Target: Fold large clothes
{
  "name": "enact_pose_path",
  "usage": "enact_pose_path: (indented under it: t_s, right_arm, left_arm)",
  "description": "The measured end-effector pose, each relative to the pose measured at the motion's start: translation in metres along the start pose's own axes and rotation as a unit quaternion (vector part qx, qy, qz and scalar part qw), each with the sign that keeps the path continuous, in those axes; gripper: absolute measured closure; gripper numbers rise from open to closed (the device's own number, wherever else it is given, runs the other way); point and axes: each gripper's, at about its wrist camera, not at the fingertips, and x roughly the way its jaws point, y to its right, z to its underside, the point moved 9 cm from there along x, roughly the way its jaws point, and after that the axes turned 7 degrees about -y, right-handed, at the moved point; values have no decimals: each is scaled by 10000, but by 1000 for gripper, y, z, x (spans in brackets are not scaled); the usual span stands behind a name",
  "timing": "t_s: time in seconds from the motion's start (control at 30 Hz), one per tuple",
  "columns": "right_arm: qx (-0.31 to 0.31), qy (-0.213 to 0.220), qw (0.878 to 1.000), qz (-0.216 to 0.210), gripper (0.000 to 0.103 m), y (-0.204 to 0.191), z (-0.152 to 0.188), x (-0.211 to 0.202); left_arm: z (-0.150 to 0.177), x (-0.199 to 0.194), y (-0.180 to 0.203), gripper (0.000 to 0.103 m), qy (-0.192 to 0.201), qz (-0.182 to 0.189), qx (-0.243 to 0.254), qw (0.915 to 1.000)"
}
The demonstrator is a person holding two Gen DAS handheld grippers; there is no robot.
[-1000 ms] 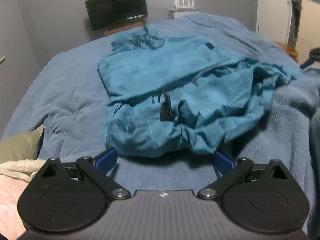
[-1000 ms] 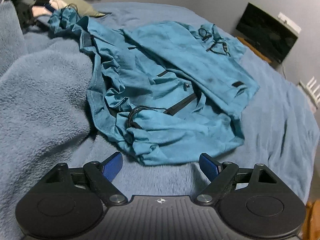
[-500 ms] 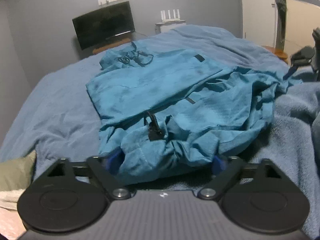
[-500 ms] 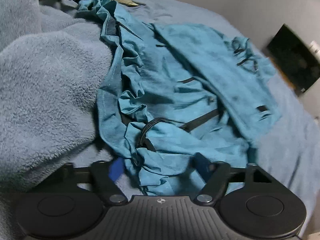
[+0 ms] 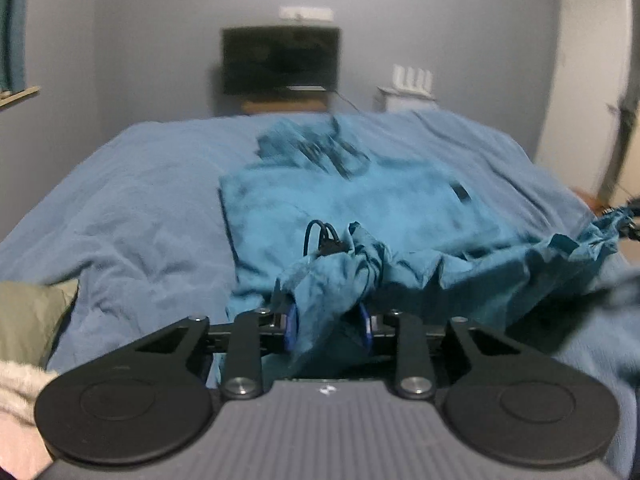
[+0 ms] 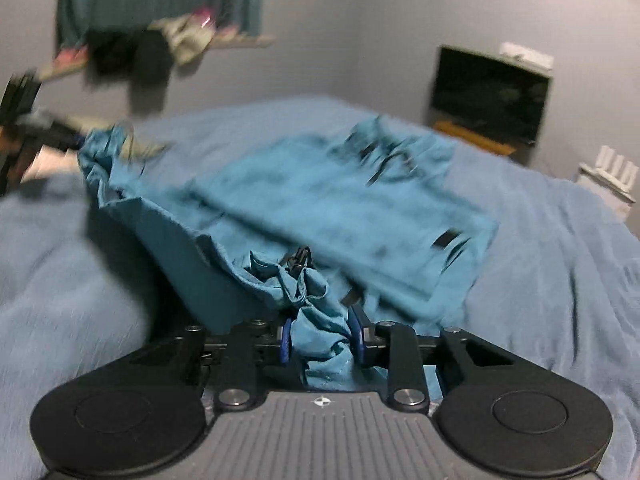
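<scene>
A large teal jacket (image 5: 360, 208) with black drawcords lies on the blue bed; it also shows in the right wrist view (image 6: 320, 200). My left gripper (image 5: 328, 328) is shut on a bunched corner of the jacket's hem, with a black cord loop (image 5: 320, 236) just above. My right gripper (image 6: 322, 338) is shut on the other bunched hem corner. The hem edge between them is lifted off the bed and hangs stretched. The far half with the hood still rests on the bed. Both views are blurred.
The blue bedspread (image 5: 140, 208) covers the bed. A fluffy blue blanket (image 6: 60, 260) is heaped on the near side. A green pillow (image 5: 28, 316) lies at the left. A dark TV (image 5: 280, 60) and a white router (image 5: 412, 78) stand at the far wall.
Both grippers were open in front of the hem, closed in on it and shut on its corners. They have now lifted the hem off the bed.
</scene>
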Motion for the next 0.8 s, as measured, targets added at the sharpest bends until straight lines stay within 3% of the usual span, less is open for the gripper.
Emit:
enact_pose_path:
  t_s: [0.23,0.43,0.5,0.57,0.6,0.7,0.8]
  right_arm:
    - [747,523,9947,465,74,57,-51,41]
    - [1491,826,9805,972,74,115,-83,104]
    - [1692,923,9746,1143,60,131,-85,126]
    - [2036,919,9668,1243,41,148,-77,149]
    - [2214,887,9629,1264,36,157,-70,159]
    - [2546,648,9581,1141,35,173,-47,181]
    - [2831,444,9537,916,24,189,-29,197]
  left_arm:
    - [-67,46,-21,85,318,-310,-367,9983]
    - [-104,105,-48,84,490,-587,-898,9930]
    - [-108,129,-61,74,582,-653,-1155,9894]
    - [-102,150,-74,29,489,-913,-1295,9862]
    - [-97,159,-80,21,426,-1076,-1316,9845]
    - [-75,180,-96,17,202,-1235,-1238,9844]
    - [-54,198,-106,17,-200,-764,-1336,9879]
